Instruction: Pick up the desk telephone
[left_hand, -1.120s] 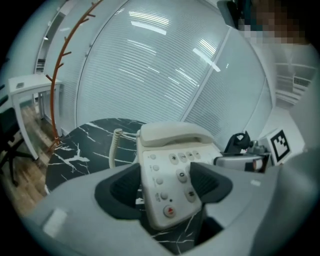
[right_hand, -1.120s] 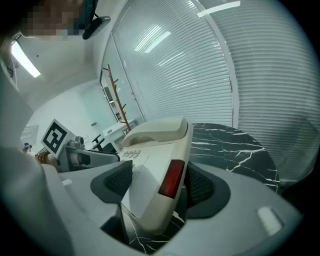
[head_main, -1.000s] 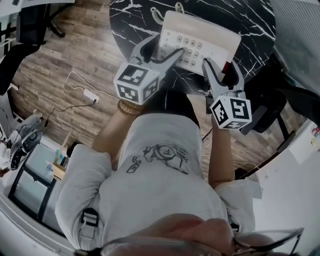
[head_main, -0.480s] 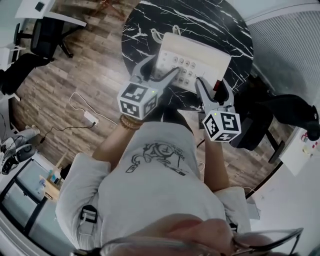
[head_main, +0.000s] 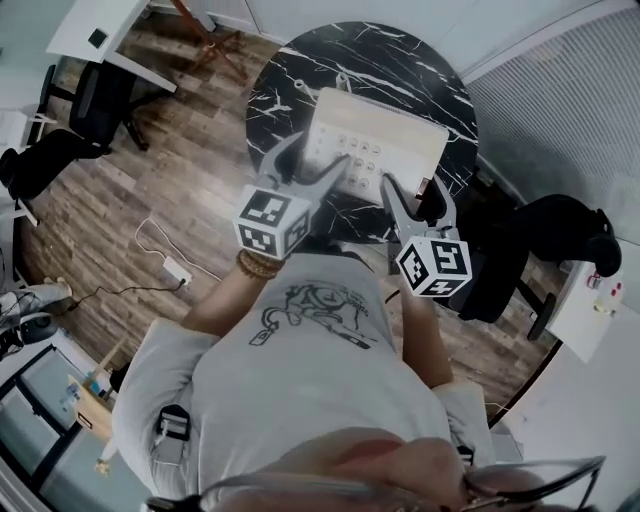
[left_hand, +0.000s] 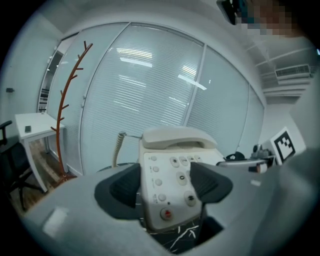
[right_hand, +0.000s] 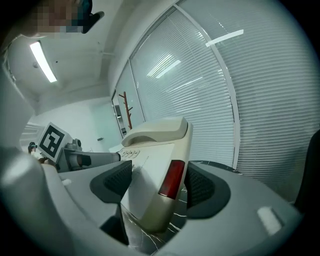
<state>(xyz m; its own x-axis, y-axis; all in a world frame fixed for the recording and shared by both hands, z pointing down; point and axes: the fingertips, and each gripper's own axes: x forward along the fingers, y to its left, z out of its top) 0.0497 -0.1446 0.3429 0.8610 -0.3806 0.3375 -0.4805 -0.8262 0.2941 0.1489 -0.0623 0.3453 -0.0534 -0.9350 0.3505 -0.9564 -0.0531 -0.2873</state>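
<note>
The beige desk telephone (head_main: 390, 135) hangs a little above the round black marble table (head_main: 380, 50), held by both grippers. My left gripper (head_main: 312, 168) is shut on its front left corner, one jaw at the side and one over the keypad. My right gripper (head_main: 412, 192) is shut on the front right corner. In the left gripper view the telephone (left_hand: 170, 170) fills the gap between the dark pads (left_hand: 125, 187), handset (left_hand: 177, 137) resting on top. The right gripper view shows the telephone (right_hand: 155, 170) tilted between the pads (right_hand: 200, 187), marble underneath.
A coiled cord (left_hand: 118, 145) trails from the telephone's back. A black office chair (head_main: 560, 230) stands right of the table, another chair (head_main: 60, 150) and a white desk (head_main: 100, 30) to the left. A coat stand (left_hand: 65, 100) is beyond the table. A power strip (head_main: 175, 268) lies on the wood floor.
The head view has pulled back and the table has shrunk more than the telephone. Both grippers have kept their hold and carried the telephone up, away from the table top.
</note>
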